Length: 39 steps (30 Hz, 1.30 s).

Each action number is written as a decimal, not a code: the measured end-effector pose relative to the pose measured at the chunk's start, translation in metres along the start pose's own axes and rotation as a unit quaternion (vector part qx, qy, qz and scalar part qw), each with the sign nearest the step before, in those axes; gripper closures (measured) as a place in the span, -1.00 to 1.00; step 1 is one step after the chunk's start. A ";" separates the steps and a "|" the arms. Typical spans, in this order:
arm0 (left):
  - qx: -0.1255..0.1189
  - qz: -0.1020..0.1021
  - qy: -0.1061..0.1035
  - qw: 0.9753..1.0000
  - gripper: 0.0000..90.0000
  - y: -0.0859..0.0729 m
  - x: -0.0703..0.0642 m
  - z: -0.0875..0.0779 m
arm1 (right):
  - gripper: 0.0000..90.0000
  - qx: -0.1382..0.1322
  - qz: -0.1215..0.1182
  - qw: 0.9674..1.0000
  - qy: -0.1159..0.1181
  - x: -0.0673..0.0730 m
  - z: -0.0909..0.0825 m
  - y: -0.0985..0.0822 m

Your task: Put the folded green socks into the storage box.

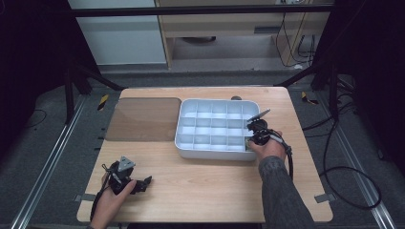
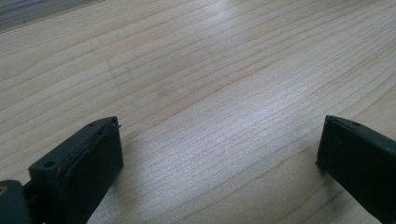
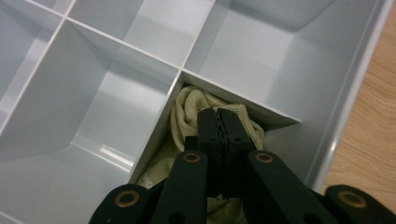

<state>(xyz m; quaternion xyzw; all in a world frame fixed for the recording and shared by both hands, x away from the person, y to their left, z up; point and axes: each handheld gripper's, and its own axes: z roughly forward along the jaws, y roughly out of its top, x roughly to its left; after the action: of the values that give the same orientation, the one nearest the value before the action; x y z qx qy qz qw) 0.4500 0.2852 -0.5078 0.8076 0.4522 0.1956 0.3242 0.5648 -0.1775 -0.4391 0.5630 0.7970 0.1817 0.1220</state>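
A white tray (image 1: pixel 215 153) with several compartments stands on the wooden table (image 1: pixel 210 186), right of centre. A crumpled cream cloth (image 3: pixel 187 105) lies in its front right corner compartment. My right gripper (image 1: pixel 253 135) reaches down into that compartment. In the right gripper view its jaws (image 3: pixel 224 114) are shut, pads together, tips pressed onto the cloth, and no fabric shows between them. My left gripper (image 1: pixel 147 182) rests low over the table's front left, jaws pointing right. The left gripper view has it open (image 2: pixel 219 135) above bare wood with nothing between the fingers (image 2: pixel 95 154).
A flat brown translucent sheet (image 1: pixel 143 118) lies on the table left of the tray. The tray's other compartments (image 3: pixel 93 93) look bare. Black frame legs and cables (image 1: pixel 334 167) surround the table on the floor.
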 end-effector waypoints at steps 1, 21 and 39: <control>0.000 0.000 0.000 1.000 -1.00 0.000 0.000 0.000 | 0.96 -0.001 0.000 1.000 0.001 0.000 -0.001 0.000; -0.002 0.000 -0.002 1.000 -1.00 0.000 -0.001 0.000 | 0.95 -0.061 0.009 0.998 0.022 -0.003 -0.030 -0.005; -0.006 -0.006 0.004 1.000 -1.00 -0.001 -0.003 0.001 | 0.93 -0.115 0.017 0.993 0.031 -0.010 -0.058 -0.009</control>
<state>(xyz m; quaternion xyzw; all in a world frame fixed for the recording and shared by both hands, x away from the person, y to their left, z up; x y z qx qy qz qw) 0.4490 0.2828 -0.5089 0.8022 0.4567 0.1995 0.3289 0.5376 -0.1983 -0.3904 0.5527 0.7647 0.2914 0.1577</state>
